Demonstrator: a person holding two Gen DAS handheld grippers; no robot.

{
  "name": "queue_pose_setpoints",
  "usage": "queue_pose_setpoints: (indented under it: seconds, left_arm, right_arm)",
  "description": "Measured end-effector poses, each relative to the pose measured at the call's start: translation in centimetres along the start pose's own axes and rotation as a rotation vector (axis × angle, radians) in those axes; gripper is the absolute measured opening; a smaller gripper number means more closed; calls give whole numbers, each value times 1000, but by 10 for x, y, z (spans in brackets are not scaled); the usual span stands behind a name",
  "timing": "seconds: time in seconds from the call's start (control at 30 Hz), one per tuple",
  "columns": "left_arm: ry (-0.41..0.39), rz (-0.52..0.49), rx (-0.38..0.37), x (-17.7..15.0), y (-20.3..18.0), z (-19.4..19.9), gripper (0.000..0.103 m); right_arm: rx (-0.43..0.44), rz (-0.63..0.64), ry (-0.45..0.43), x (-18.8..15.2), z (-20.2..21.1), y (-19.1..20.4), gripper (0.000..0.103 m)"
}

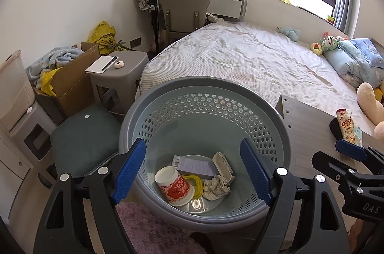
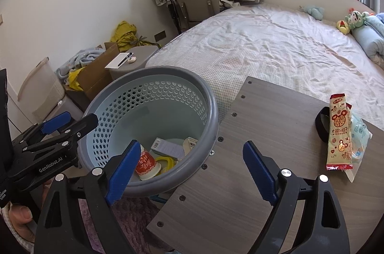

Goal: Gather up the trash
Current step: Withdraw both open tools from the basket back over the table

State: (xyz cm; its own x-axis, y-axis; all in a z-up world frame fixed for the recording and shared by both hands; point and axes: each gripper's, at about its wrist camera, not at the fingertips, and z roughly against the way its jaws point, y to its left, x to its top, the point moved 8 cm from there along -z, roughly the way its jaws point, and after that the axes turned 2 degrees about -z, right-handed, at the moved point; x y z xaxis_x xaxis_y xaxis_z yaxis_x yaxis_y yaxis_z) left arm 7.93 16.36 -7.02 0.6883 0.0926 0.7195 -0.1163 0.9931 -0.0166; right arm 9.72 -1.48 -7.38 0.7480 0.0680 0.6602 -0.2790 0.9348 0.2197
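A grey-rimmed, pale blue perforated trash basket [image 1: 278, 124] [image 2: 211, 100] stands beside a wooden table. Inside it lie a red-and-white paper cup [image 1: 175, 186] [image 2: 146, 164], a yellow ring, a grey box, a small carton and crumpled paper [image 1: 216, 188]. My left gripper [image 1: 192, 172] hovers over the basket, open, with nothing between its fingers. My right gripper [image 2: 189, 172] is open and empty above the basket's rim and the table's edge. On the table [image 2: 252, 133] lie a red-and-cream snack wrapper [image 2: 339, 133] [image 1: 346, 126] over a pale blue packet [image 2: 360, 136], next to a black band [image 2: 320, 124].
A bed [image 2: 276, 45] with soft toys and blue bedding lies behind the table. Left of the basket are a grey stool [image 1: 120, 76] with a notepad and pen, a cardboard box [image 1: 72, 83], a dark cushion [image 1: 84, 138] and drawers. A pink rug [image 1: 148, 230] lies underneath.
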Motion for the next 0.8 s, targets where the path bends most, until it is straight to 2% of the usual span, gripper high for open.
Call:
queue_pose_setpoints:
  seconds: [0.3,0.8]
  left_arm:
    - [-3,-55,-41,-1,-41,3,77]
    - [21,-133,-137,-3,-132,0,77]
  right_arm:
    - [-71,-65,-13,-18,21,-49,89]
    - [-246,-224,-66,-44,72,-169,90]
